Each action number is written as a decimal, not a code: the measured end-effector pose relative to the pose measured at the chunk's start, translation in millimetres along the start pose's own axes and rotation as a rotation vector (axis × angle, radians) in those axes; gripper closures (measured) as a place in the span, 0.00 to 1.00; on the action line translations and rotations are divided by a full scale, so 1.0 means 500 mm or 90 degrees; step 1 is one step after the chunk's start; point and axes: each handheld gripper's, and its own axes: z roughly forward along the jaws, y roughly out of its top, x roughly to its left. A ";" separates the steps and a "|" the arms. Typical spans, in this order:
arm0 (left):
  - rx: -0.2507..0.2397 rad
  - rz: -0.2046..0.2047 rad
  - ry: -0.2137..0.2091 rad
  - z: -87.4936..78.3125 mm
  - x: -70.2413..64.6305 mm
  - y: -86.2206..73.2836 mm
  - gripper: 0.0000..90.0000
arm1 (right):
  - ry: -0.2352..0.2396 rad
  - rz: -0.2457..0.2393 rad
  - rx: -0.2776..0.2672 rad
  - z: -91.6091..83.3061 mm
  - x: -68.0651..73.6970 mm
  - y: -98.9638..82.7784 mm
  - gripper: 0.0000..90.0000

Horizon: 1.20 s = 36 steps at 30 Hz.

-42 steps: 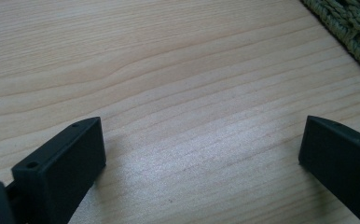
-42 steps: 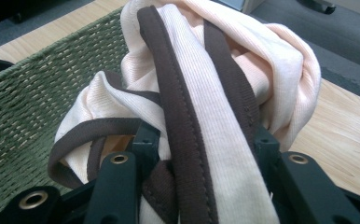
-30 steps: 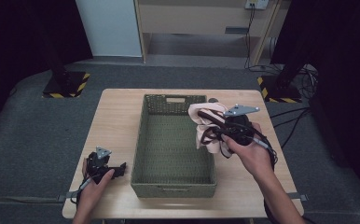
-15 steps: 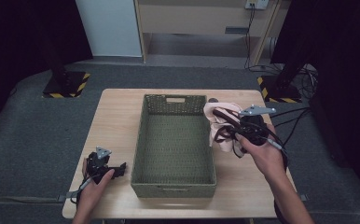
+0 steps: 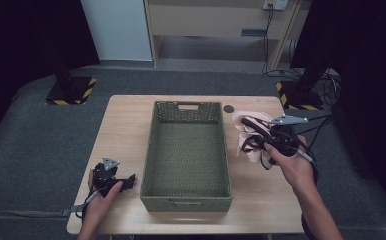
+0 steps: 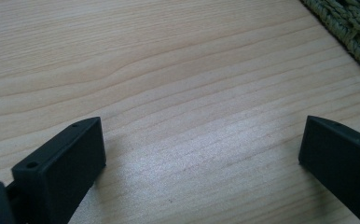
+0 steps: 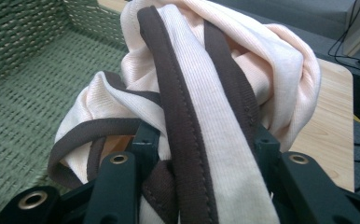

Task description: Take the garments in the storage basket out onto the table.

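At the three o'clock side of the basket, the right tool is gripping a bunched pink garment with brown trim, hanging just above the worktop. Judging from this, the cloth is being set down: lowering it fully before releasing avoids snagging. The left tool, at eight o'clock, is resting open.

The right gripper, clamped on the pink brown-trimmed garment, has carried it rightward from above the green woven basket's right rim to just outside that wall.
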 end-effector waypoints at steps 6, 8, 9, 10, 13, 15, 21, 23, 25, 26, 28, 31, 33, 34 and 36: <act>0.000 0.001 0.000 0.000 0.000 0.000 0.00 | -0.012 0.005 0.007 0.011 -0.017 -0.011 0.64; 0.000 0.001 0.000 0.000 0.000 0.000 0.00 | -0.016 0.009 0.012 0.021 -0.022 -0.017 0.64; 0.000 0.000 0.000 0.000 0.000 0.000 0.00 | -0.016 0.012 0.014 0.026 -0.025 -0.021 0.64; 0.000 0.000 0.000 0.000 0.000 0.000 0.00 | -0.017 0.014 0.018 0.032 -0.027 -0.024 0.64; 0.000 0.000 0.000 0.000 0.000 0.000 0.00 | -0.020 0.016 0.027 0.050 -0.033 -0.034 0.64; 0.000 0.000 0.000 0.000 0.000 0.000 0.00 | -0.020 0.020 0.030 0.060 -0.036 -0.039 0.64; 0.000 0.000 0.000 0.000 0.000 0.000 0.00 | -0.019 0.023 0.034 0.082 -0.043 -0.051 0.63; 0.000 0.000 0.000 0.000 0.000 0.000 0.00 | -0.020 0.025 0.035 0.089 -0.046 -0.053 0.63; 0.000 0.000 0.000 0.000 0.000 0.000 0.00 | -0.020 0.027 0.036 0.098 -0.048 -0.055 0.63; 0.000 0.000 0.000 0.000 0.000 0.000 0.00 | -0.020 0.026 0.038 0.103 -0.049 -0.056 0.63; 0.000 0.000 0.000 0.000 0.000 0.000 0.00 | -0.020 0.021 0.046 0.115 -0.050 -0.058 0.63; 0.000 0.000 0.000 0.000 0.000 0.000 0.00 | -0.017 0.020 0.054 0.133 -0.049 -0.063 0.63; 0.000 0.001 0.000 0.000 0.000 0.000 0.00 | -0.015 0.020 0.056 0.146 -0.048 -0.067 0.63; 0.000 0.000 0.000 0.000 0.000 0.000 0.00 | -0.016 0.019 0.059 0.152 -0.047 -0.069 0.63; 0.000 0.000 0.000 0.000 0.000 0.000 0.00 | -0.019 0.022 0.062 0.163 -0.048 -0.073 0.62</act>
